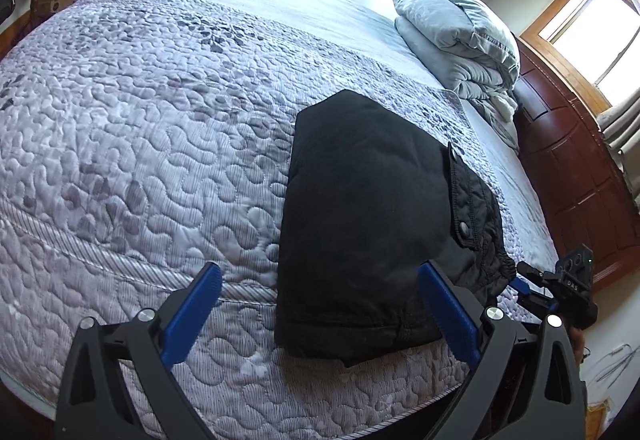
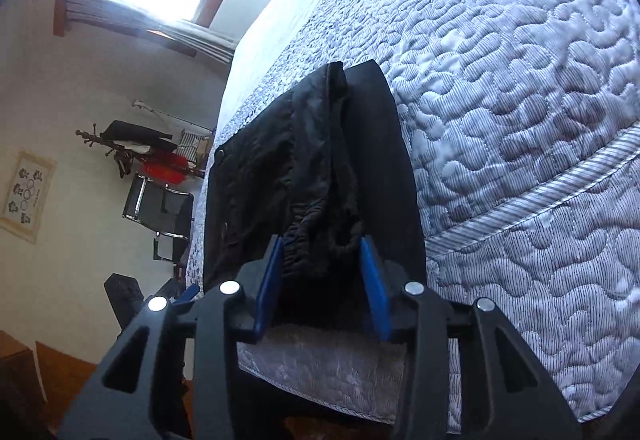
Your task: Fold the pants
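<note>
The black pants (image 1: 368, 200) lie folded into a compact block on the quilted bed (image 1: 160, 120), near its front edge, snap pocket and elastic waistband to the right. My left gripper (image 1: 320, 268) hovers open and wide over the block's near left corner, touching nothing. My right gripper (image 1: 524, 280) is at the waistband end. In the right wrist view the bunched waistband of the pants (image 2: 312, 160) sits between the blue pads of that gripper (image 2: 321, 240), which stand partly apart and do not squeeze it.
Folded grey bedding (image 1: 452, 36) is stacked at the head of the bed by a dark wooden headboard (image 1: 572, 168). Past the bed's far side stand a black chair (image 2: 160, 212) and a clothes rack (image 2: 132, 148). The quilt (image 2: 520, 80) spreads wide beside the pants.
</note>
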`<state>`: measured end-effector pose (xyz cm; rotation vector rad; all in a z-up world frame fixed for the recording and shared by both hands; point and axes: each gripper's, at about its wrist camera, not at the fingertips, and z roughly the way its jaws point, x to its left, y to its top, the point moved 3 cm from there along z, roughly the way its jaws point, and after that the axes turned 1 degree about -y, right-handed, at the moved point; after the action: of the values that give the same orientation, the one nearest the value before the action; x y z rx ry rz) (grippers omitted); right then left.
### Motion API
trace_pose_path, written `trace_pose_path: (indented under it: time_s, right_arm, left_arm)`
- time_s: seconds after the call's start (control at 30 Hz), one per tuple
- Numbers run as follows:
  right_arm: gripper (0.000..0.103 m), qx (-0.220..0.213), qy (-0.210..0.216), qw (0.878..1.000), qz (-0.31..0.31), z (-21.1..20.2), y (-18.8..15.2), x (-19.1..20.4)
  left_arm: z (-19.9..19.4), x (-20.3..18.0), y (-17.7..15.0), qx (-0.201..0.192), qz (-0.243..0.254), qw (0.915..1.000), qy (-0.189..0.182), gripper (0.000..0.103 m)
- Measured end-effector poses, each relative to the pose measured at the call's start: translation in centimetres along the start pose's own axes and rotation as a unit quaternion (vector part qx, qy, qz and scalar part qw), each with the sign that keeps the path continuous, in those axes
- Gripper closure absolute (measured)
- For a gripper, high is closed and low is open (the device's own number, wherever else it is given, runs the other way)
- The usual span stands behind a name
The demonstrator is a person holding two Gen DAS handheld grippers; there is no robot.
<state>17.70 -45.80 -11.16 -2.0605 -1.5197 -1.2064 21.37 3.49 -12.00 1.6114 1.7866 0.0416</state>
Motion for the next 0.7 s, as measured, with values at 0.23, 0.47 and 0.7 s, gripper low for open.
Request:
trace_pose_path:
  time_s: [0.23, 0.47, 0.7]
  right_arm:
    - [0.055, -0.017, 0.017, 1.000, 0.002, -1.5, -1.2, -0.9]
    - [0.021, -0.031, -0.009, 0.999, -0.005, -2.7, -1.4, -1.2]
    - [0.010, -0.080, -0.145, 0.985, -0.046, -3.8, 0.7, 0.3]
  left_arm:
    - [0.5, -0.1, -0.8, 0.022, 0.017, 0.9994, -0.018, 0.004]
    - [2.0, 0.2, -0.6, 0.054, 0.000, 0.9981, -0.028, 0.004]
    - [1.3, -2.8, 1.7, -0.001, 0.109, 0.9857, 0.129, 0.004]
